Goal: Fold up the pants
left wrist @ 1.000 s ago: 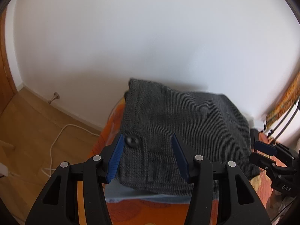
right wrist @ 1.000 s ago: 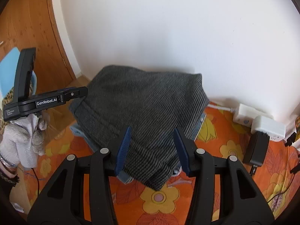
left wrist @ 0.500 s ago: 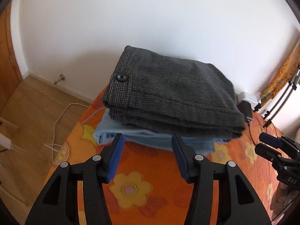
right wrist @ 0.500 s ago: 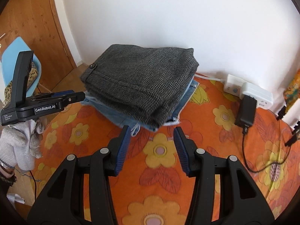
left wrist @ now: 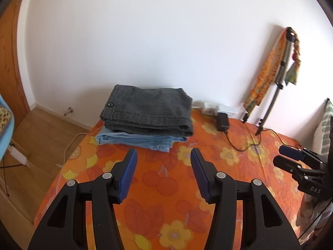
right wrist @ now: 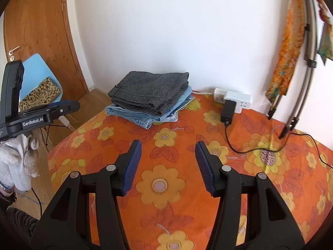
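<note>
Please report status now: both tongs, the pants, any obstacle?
Left tongs and right tongs open, empty; right just widened. Folded grey woven pants stacked on folded light-blue jeans. Nothing in the way.

I list: orange flower-print bedsheet [right wrist: 260, 187]; white power strip [right wrist: 233, 99] at the wall, black adapter [right wrist: 228, 109] plugged in, its black cable [right wrist: 249, 151] trailing across the sheet; light-blue chair [right wrist: 39, 70] holding a leopard-print cushion [right wrist: 40, 93]; wooden door [right wrist: 37, 20].

Home bedroom, floral bedspread [right wrist: 260, 166], wooden door [right wrist: 41, 31]
</note>
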{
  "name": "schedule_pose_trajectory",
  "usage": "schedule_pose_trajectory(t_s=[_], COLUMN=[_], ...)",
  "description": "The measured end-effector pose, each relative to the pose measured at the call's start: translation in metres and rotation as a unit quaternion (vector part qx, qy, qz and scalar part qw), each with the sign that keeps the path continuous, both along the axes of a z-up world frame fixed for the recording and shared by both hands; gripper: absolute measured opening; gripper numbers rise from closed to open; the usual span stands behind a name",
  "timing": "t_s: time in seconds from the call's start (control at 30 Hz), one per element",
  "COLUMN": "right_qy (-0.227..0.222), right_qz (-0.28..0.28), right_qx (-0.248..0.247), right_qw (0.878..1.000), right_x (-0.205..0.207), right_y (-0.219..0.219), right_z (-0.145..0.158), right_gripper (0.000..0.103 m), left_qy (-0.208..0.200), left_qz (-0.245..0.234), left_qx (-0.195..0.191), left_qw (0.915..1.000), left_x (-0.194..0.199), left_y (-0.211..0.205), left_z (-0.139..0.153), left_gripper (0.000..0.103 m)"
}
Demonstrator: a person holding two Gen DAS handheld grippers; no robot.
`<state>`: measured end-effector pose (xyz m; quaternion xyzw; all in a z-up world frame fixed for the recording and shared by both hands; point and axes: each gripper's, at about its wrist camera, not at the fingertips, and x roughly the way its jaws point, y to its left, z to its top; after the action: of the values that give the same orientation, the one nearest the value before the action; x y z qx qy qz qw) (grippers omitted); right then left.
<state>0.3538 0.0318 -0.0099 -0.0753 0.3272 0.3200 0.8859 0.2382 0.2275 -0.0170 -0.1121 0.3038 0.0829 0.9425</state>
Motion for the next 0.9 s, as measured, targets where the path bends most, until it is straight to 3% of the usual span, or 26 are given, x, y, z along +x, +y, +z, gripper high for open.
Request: schedule_pose_trajectory(t_s=[0.1, 0.2, 0.3, 0.47, 0.53, 0.7, 0.77, 0.83, 0.9], right_qy=[-0.015, -0.021, -0.023, -0.055, -0.058, -0.066, -0.070, -0.077, -0.085], right_qz=[-0.006, -0.013, -0.019, -0.027, -0.026, -0.030, -0.032, -0.038, -0.043], right_qx=[0.010, 0.018, 0.030, 0.013, 0.017, 0.018, 0.015, 0.014, 0.015], right_qw=[1.000, 1.000, 0.999, 0.998, 0.998, 0.997, 0.997, 0.996, 0.995], right_x=[-0.023, -0.042, -0.057, -0.084, -0.091, -0.100, -0.102, -0.105, -0.108], right_y=[-0.025, -0.047, -0.065, -0.080, -0.085, -0.090, -0.091, -0.094, -0.097], right_z=[0.009, 0.014, 0.016, 0.014, 0.012, 0.009, 0.007, 0.006, 0.004], right_gripper=[0.068, 0.070, 0.081, 0.084, 0.091, 0.092, 0.093, 0.103, 0.103], left_qy=[-0.014, -0.023, -0.032, -0.053, -0.065, -0.076, -0.069, -0.059, -0.048], left_qz=[-0.003, -0.004, -0.003, -0.006, 0.000, 0.015, 0.010, 0.012, 0.027], left_qx=[0.001, -0.002, 0.004, 0.018, 0.020, 0.049, 0.041, 0.029, 0.037], left_qw=[0.9999, 0.9997, 0.9995, 0.9984, 0.9977, 0.9958, 0.9967, 0.9978, 0.9978], left_x=[-0.021, -0.041, -0.058, -0.082, -0.091, -0.099, -0.097, -0.095, -0.092], left_y=[-0.021, -0.042, -0.060, -0.088, -0.096, -0.108, -0.109, -0.109, -0.110], left_z=[0.003, 0.007, 0.009, 0.010, 0.011, 0.008, 0.005, 0.001, -0.003], left_gripper=[0.062, 0.067, 0.073, 0.080, 0.081, 0.082, 0.083, 0.083, 0.083])
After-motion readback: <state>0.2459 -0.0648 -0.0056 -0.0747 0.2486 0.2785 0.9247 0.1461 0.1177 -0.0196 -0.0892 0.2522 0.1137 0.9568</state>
